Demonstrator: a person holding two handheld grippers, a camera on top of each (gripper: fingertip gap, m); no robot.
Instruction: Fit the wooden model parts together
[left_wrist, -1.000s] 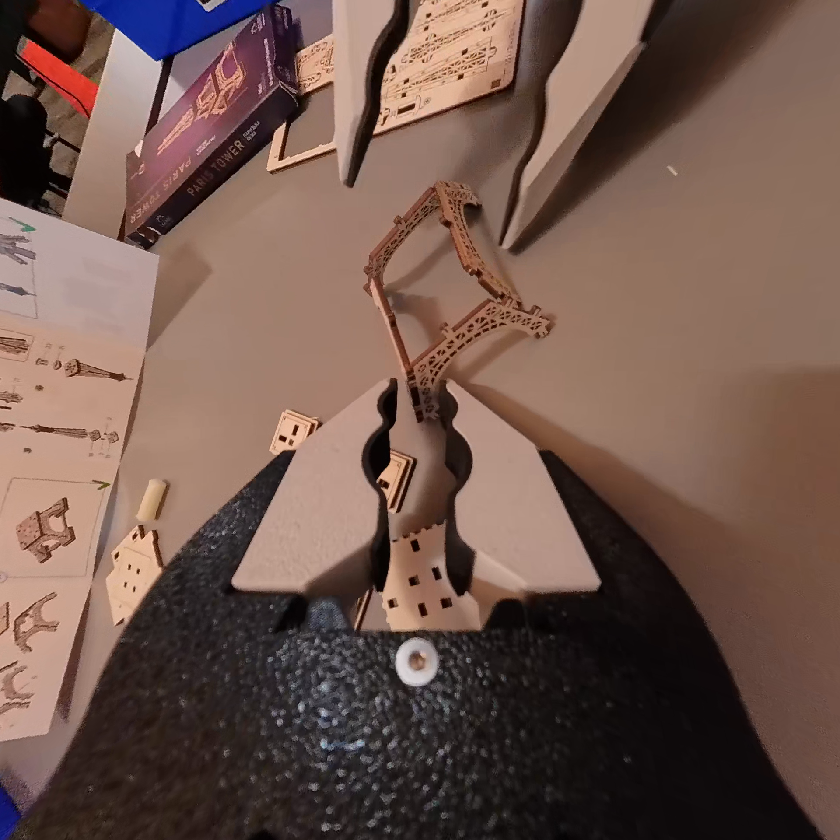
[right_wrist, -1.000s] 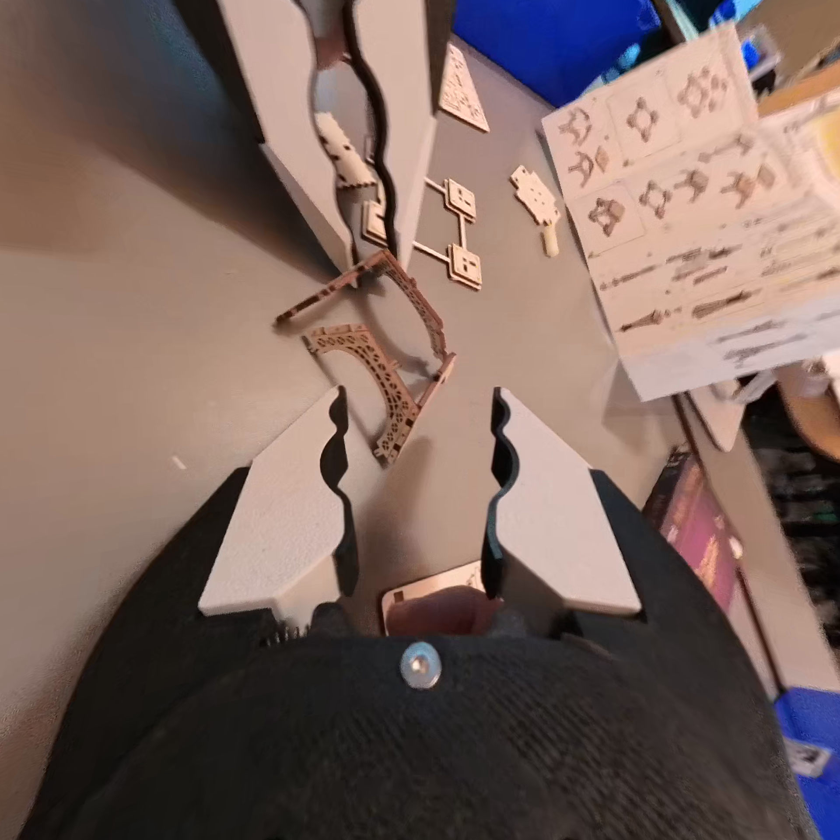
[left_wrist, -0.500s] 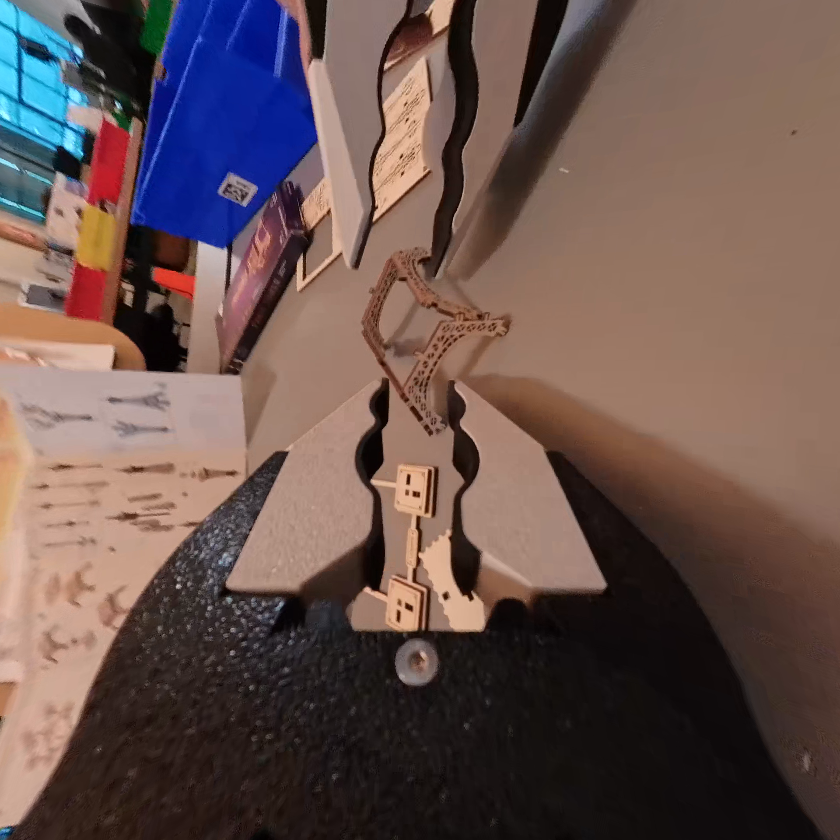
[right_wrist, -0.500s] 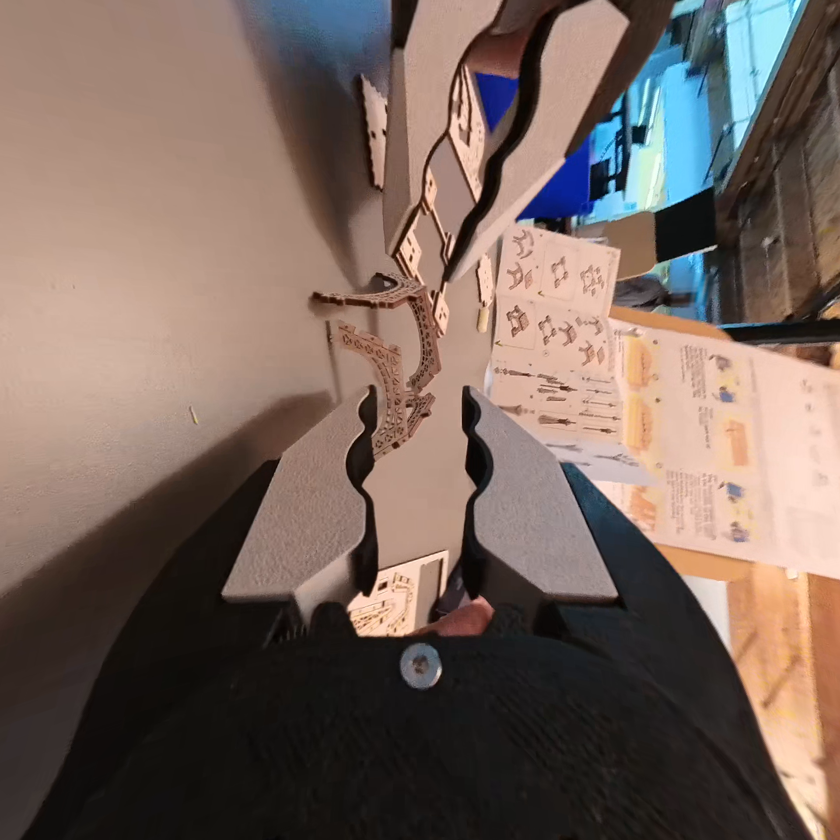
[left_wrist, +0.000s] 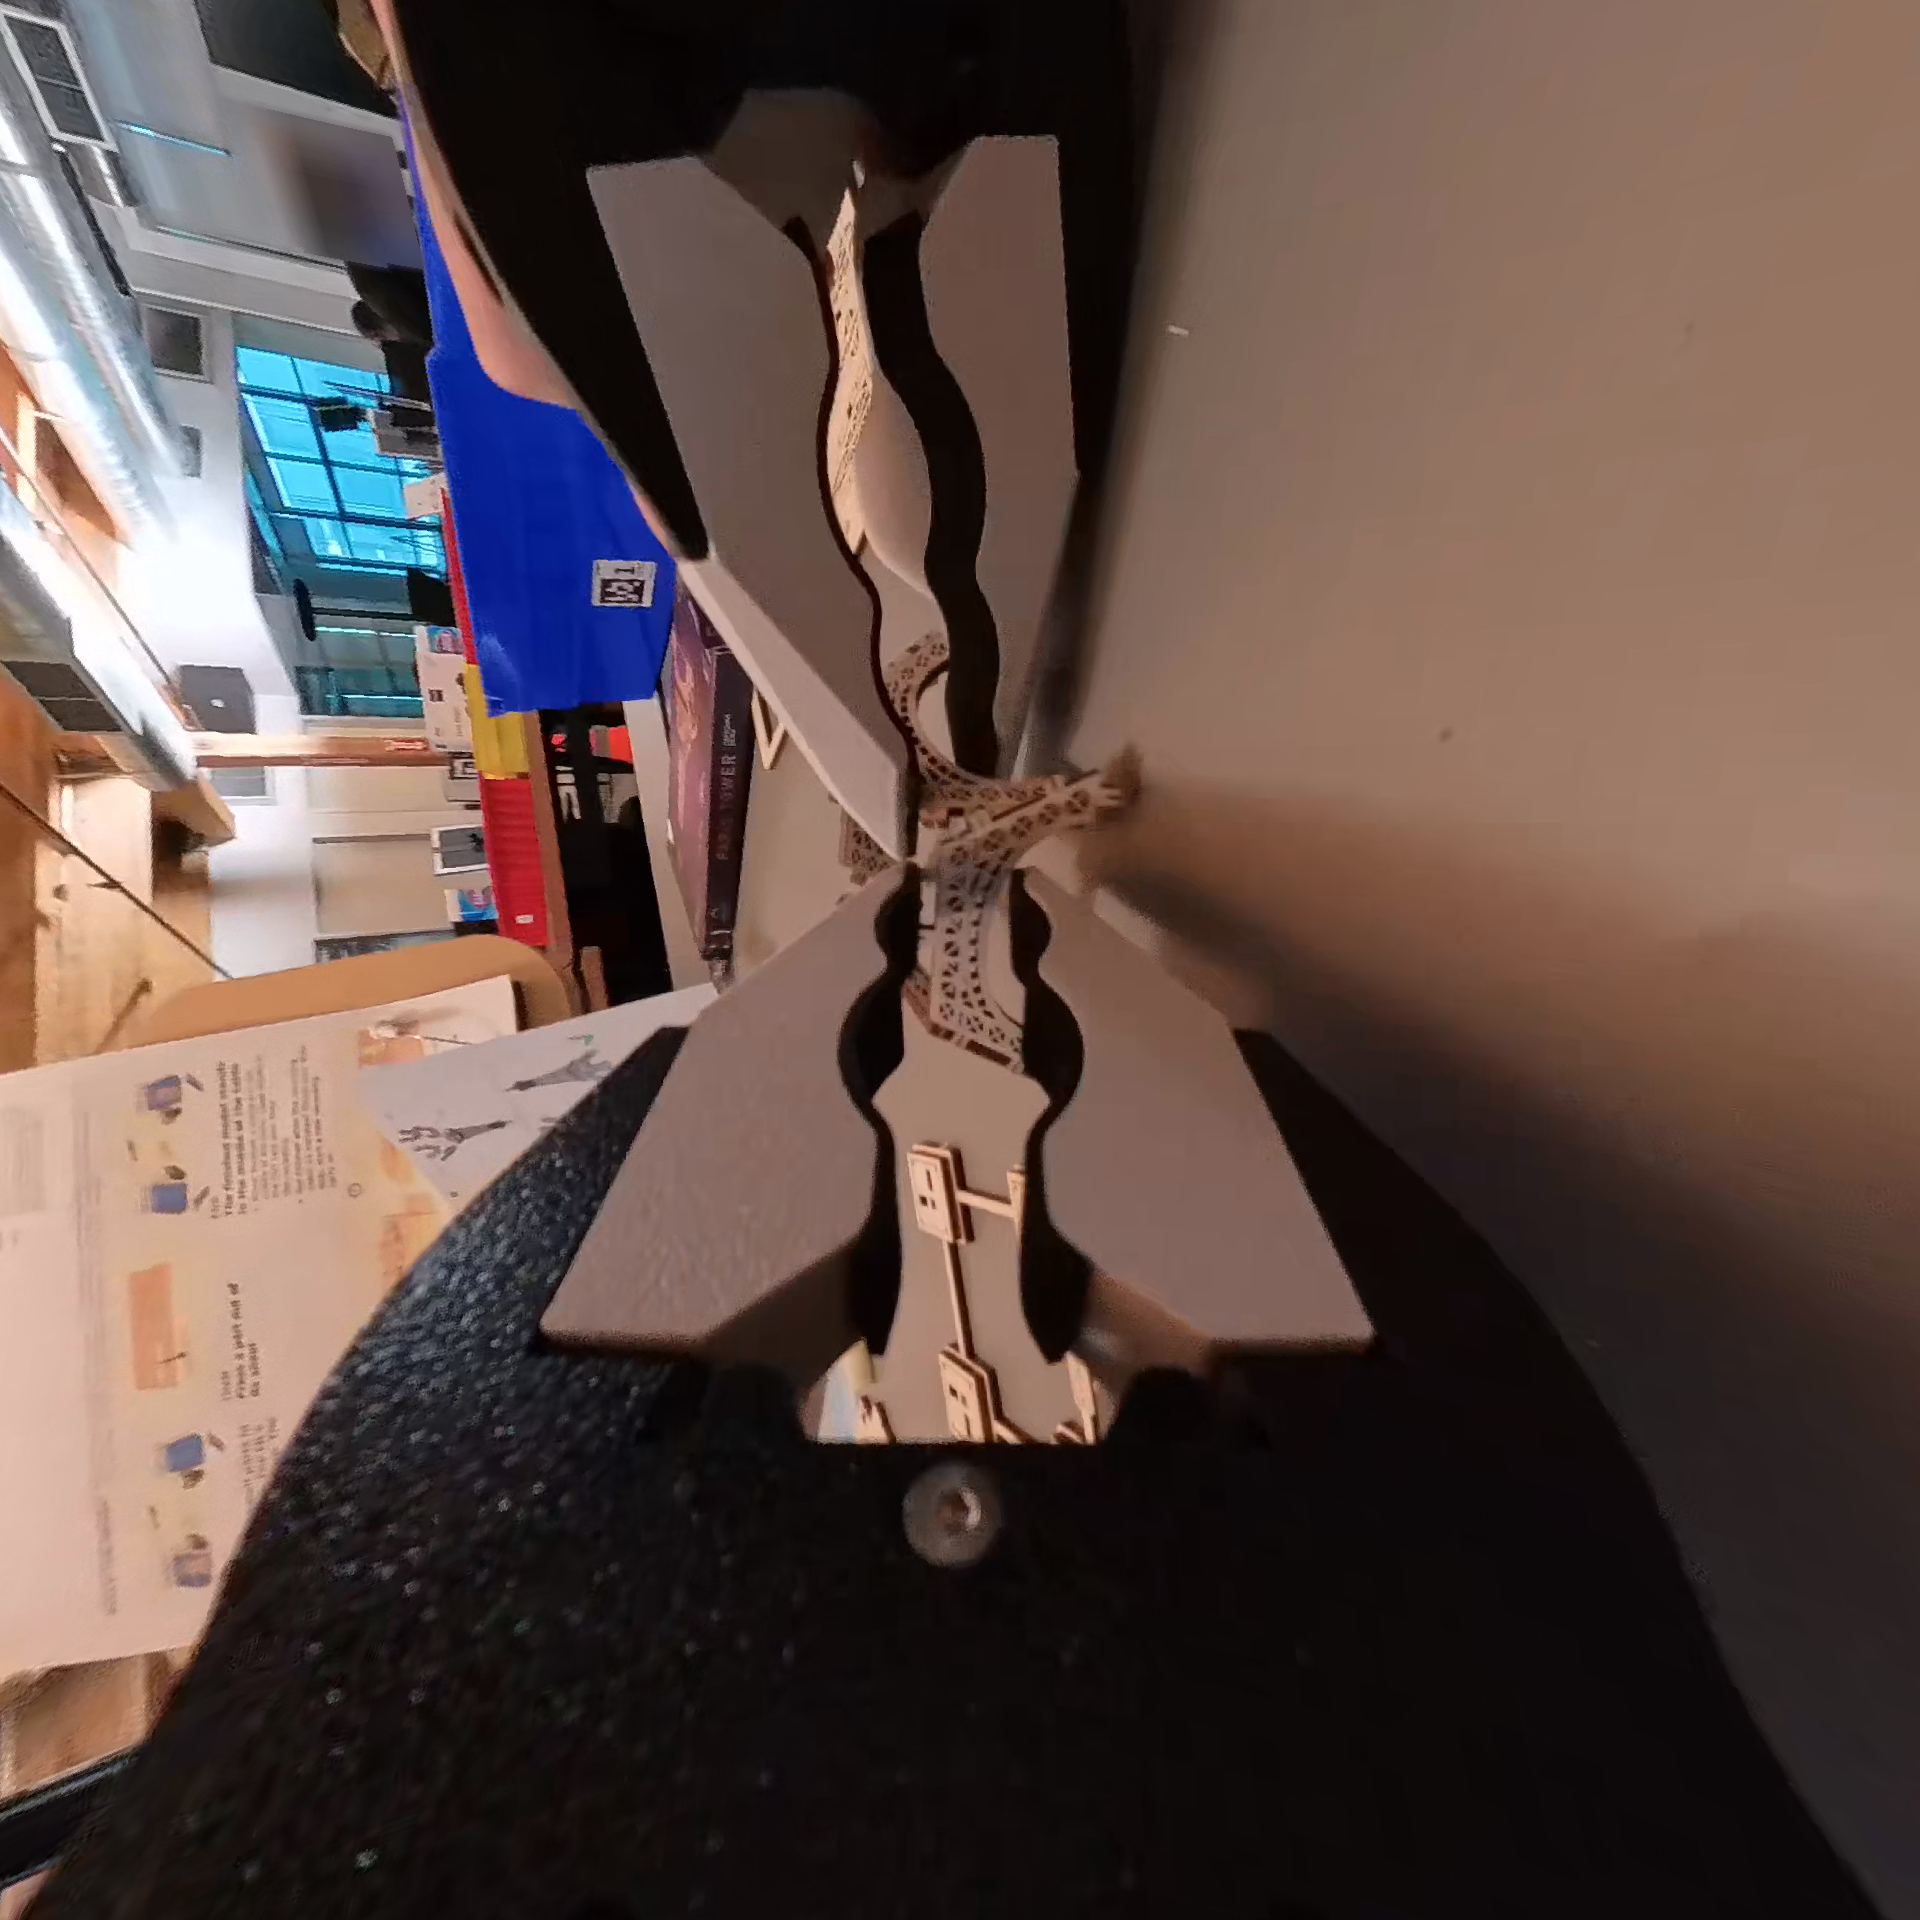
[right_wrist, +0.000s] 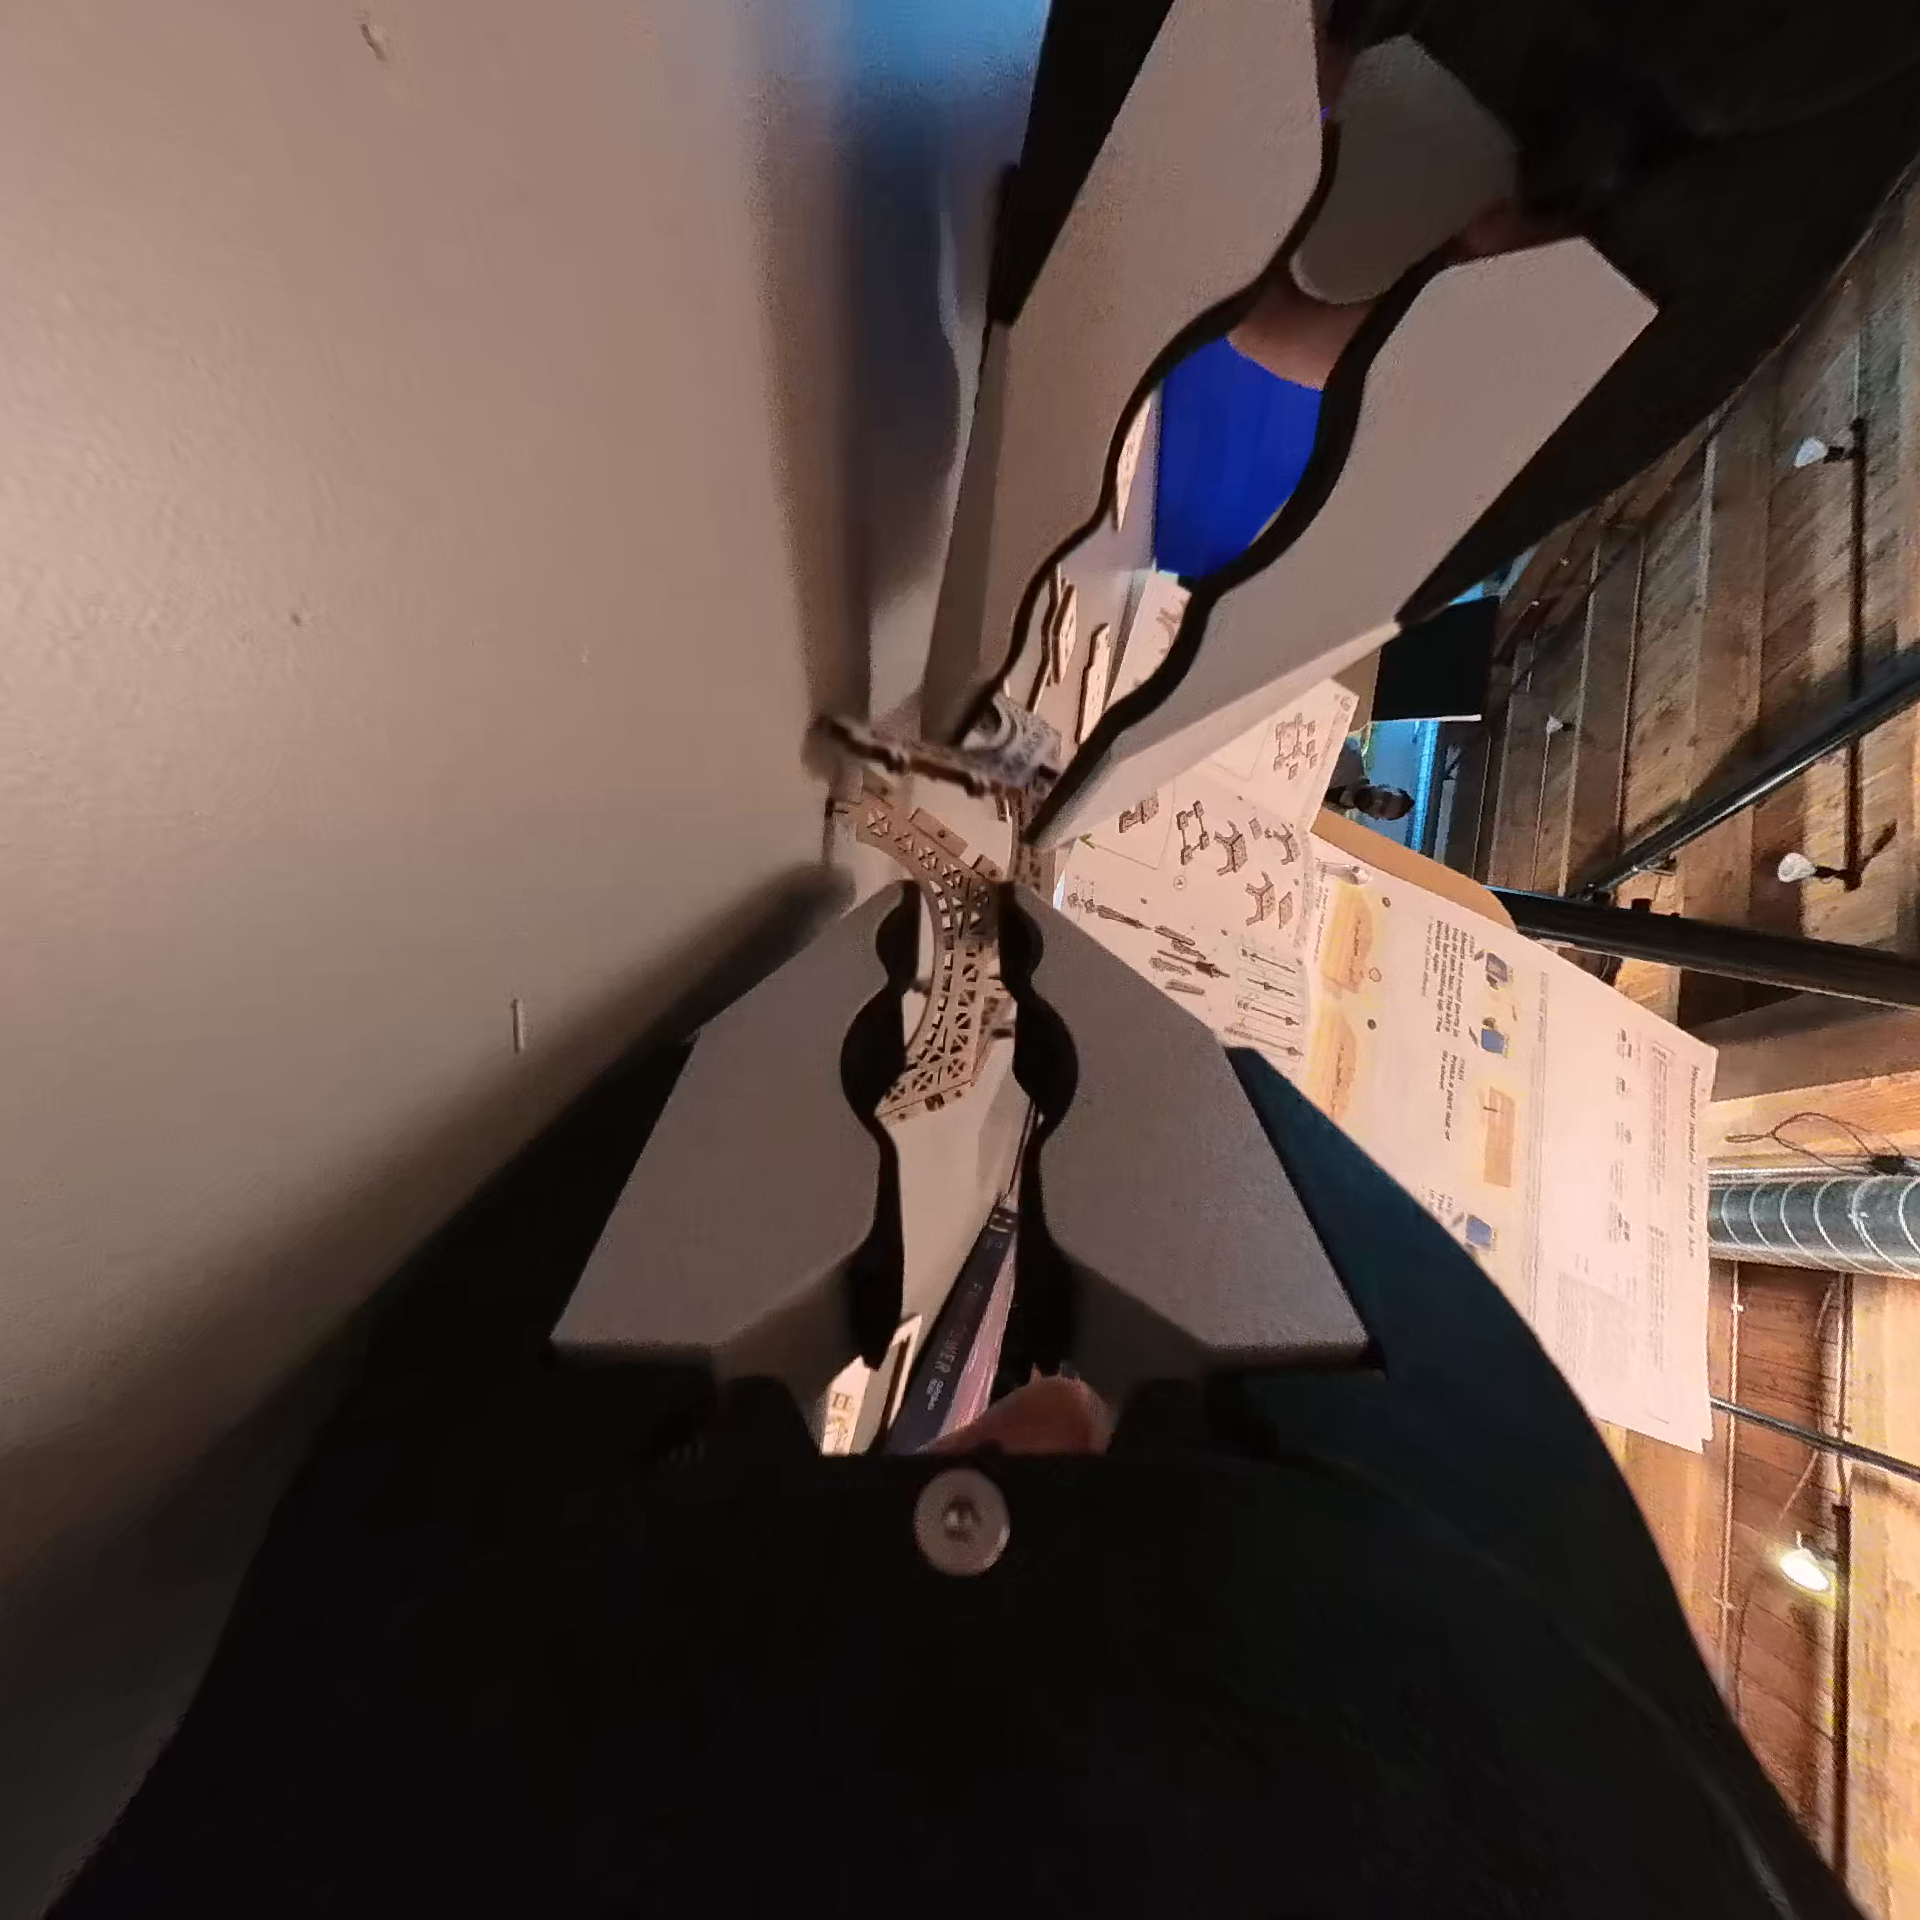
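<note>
Your two grippers, left gripper (left_wrist: 964, 883) and right gripper (right_wrist: 961, 883), each narrowly pinch one lattice assembly (left_wrist: 982, 831) tip-to-tip; open bench (left_wrist: 1507, 520) lies beside.

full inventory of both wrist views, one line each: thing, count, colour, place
lattice arch assembly: one, light wood, lifted between both grippers' tips
square parts on sprue: at least two, pale wood, on table behind left gripper's fingers
table: one, grey
instruction sheets: several, white, table edge
kit box: one, dark purple, far side of table
bin: one, blue, beyond box
left gripper: grey fingers, black body, narrowed around an arch leg
right gripper: same colours, narrowed around opposite leg; contact unclear
</note>
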